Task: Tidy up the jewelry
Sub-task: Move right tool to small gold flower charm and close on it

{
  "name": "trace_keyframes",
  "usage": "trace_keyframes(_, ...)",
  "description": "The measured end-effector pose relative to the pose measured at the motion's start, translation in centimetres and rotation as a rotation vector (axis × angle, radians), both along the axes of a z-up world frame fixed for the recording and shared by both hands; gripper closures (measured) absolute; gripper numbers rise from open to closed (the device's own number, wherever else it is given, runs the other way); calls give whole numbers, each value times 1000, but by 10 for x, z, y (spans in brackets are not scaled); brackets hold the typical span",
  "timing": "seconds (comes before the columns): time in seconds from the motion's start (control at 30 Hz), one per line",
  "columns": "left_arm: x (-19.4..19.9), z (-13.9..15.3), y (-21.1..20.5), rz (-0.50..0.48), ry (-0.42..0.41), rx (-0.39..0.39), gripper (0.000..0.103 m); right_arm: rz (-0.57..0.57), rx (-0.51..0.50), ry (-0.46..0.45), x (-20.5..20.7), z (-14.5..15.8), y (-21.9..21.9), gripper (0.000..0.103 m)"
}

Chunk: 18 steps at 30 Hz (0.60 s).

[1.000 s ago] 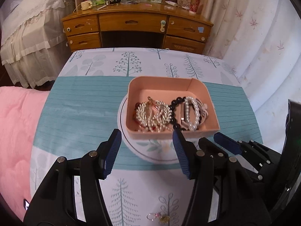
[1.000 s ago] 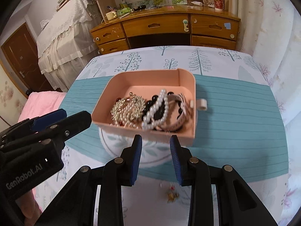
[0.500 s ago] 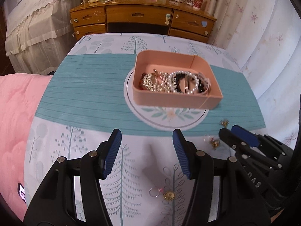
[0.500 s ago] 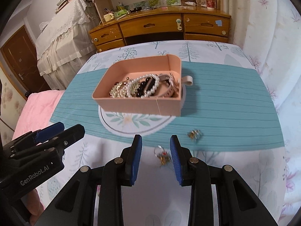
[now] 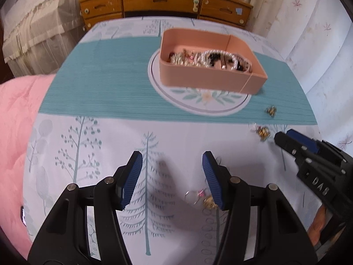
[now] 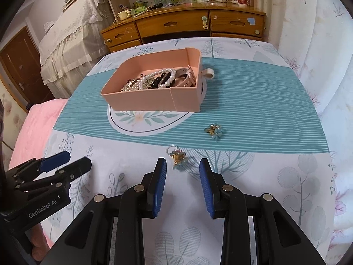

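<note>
Pink box (image 6: 152,97) sits far-centre on the tablecloth (image 6: 253,114), holding a pearl bracelet (image 6: 167,78), black beads and silver pieces. Three small charms lie loose outside it, one (image 6: 177,155) just beyond the right gripper (image 6: 182,183). Both grippers, left (image 5: 172,176) included, spread and empty.

Both wrist cams sit low over the tablecloth (image 5: 92,145), facing the wooden desk (image 6: 181,22) at frame top. Both catch the pink tray (image 5: 211,81) mid-frame.
</note>
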State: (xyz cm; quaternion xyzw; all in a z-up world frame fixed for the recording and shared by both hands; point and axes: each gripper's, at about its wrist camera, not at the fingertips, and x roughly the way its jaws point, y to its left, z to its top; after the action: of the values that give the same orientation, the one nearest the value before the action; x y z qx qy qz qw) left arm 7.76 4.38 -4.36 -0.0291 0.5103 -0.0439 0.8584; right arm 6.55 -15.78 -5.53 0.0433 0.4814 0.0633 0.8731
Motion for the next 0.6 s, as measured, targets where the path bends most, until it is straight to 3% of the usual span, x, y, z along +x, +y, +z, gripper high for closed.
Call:
trace_keyframes(0.33,1,-21,21,25,104,-40,49,42,-16,31,9,-10,2,72)
trace_keyframes(0.6,3,-24,30,46,116,-55,49,94,-16,67,25,-31,9,72)
